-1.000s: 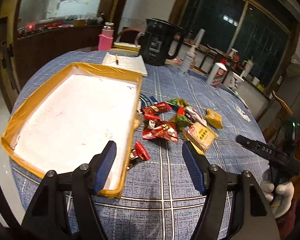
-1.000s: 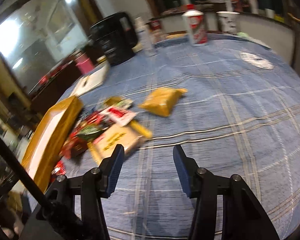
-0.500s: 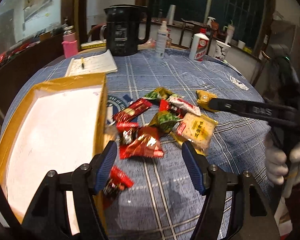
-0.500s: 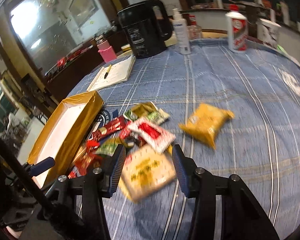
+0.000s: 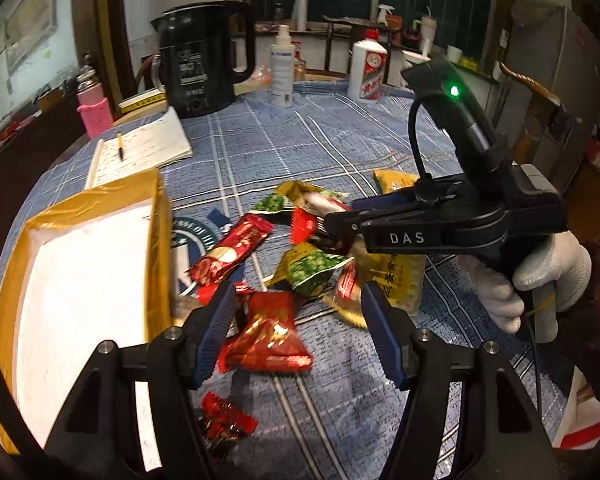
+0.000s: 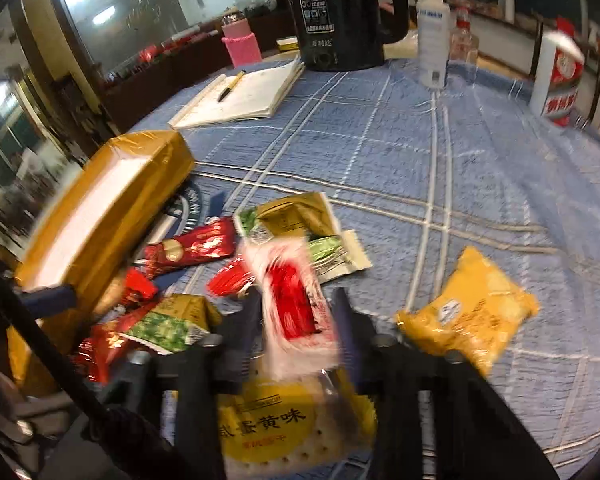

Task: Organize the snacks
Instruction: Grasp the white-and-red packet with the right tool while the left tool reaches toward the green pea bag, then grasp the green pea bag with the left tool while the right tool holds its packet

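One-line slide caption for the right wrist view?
Right gripper closing around a white-and-red snack packet in the pile beside the yellow-edged tray on the blue plaid tablecloth.

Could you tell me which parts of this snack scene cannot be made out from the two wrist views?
- Right gripper, right wrist view: motion blur smears it, so whether its closing jaws press the red-and-white packet between them is unclear.
- Cracker pack, right wrist view: the gripper's frame covers its sides.
- Tray, left wrist view: its near end is cut off by the frame edge and the left gripper.
- Small red wrapper, left wrist view: print too small.
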Demonstrator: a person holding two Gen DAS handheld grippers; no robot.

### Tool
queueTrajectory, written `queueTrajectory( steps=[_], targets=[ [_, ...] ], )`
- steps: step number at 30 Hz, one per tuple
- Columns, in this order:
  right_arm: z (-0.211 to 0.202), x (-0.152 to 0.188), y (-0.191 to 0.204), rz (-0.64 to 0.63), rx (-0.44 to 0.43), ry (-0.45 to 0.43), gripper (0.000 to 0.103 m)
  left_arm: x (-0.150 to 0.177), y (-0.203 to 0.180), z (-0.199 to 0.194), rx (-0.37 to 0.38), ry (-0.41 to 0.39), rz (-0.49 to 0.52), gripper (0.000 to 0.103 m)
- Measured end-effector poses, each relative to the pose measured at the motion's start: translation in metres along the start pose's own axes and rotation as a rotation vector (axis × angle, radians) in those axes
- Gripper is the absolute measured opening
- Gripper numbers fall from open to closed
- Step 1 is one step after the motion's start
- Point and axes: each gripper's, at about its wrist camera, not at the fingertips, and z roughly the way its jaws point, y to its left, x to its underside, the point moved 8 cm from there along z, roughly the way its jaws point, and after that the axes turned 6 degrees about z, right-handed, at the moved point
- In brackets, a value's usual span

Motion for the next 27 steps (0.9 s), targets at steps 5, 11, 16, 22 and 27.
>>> queueTrajectory(
  steps=[5,11,16,22,27],
  targets=[
    [-0.006,0.006,0.004,0.009,-0.036,0.002,0.006,-0.009,-0.007,0.017,-0.004,0.031,0.021,0.066],
    [-0.021,0.007,-0.003,0.075,-0.06,-0.045,0.006,-0.017,-0.007,0.036,0.008,0.065,-0.023,0.066],
    [-0.039,0.006,-0.004,0.1,-0.063,-0.08,0.006,-0.017,-0.007,0.052,-0.029,0.1,-0.018,0.055],
    [-0.058,0.009,0.003,0.094,-0.059,-0.113,0.006,-0.02,-0.005,0.043,-0.043,0.052,-0.024,0.001],
    [-0.07,0.014,0.012,0.068,-0.044,-0.137,0.006,-0.021,0.004,0.019,-0.012,-0.014,-0.085,0.001]
  ],
)
